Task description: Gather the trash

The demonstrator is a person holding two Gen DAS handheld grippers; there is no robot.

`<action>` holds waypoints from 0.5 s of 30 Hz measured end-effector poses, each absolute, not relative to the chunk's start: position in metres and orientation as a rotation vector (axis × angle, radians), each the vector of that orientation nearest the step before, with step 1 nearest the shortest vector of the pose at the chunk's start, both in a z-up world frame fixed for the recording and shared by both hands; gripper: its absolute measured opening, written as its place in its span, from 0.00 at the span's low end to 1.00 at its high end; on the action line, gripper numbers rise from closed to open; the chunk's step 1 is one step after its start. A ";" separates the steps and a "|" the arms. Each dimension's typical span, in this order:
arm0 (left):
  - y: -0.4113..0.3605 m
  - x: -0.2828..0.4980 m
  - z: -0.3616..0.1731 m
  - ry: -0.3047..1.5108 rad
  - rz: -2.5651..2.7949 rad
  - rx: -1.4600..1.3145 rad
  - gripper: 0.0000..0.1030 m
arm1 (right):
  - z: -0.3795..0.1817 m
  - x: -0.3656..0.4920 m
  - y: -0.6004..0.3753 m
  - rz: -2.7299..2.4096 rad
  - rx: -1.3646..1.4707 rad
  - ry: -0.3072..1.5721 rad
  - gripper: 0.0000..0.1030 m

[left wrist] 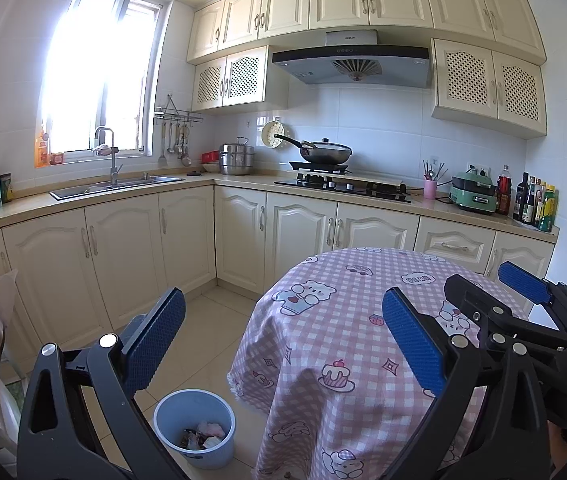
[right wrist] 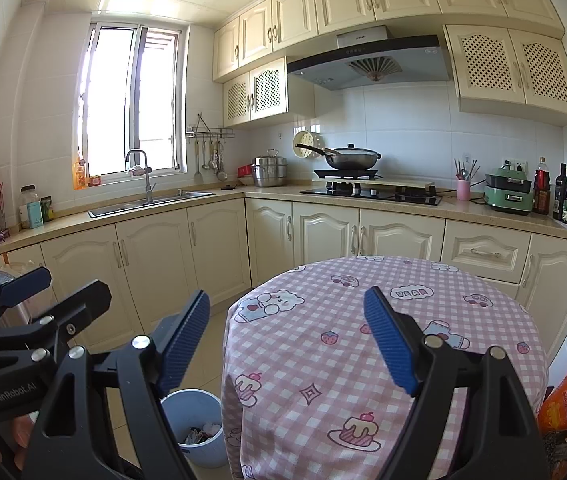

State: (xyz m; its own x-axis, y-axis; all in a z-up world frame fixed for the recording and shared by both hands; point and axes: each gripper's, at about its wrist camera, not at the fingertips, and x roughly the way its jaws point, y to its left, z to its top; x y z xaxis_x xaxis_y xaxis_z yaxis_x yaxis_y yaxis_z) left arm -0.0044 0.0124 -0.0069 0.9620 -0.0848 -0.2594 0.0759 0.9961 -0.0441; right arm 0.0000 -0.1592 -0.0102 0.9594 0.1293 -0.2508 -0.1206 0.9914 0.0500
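A wok (left wrist: 326, 151) with a lid sits on the gas hob (left wrist: 343, 186) at 12 o'clock, below the range hood (left wrist: 350, 63). A steel steamer pot (left wrist: 237, 159) stands at 11 o'clock, with the sink (left wrist: 117, 184) and its tap (left wrist: 108, 152) under the window (left wrist: 99, 76) at 10 o'clock. At 2 o'clock, a pink utensil cup (left wrist: 429, 189), a green cooker (left wrist: 473, 196) and sauce bottles (left wrist: 535, 204) line the counter.

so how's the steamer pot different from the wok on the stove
The steamer pot is tall, stacked and shiny silver; the wok is wide, shallow and dark. The wok has a long handle and sits raised on the burner; the pot stands on the counter. Both wear lids.
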 end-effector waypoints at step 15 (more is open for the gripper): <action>0.011 -0.004 -0.008 0.267 -0.083 -0.033 0.93 | -0.014 -0.004 -0.159 0.123 0.037 0.261 0.76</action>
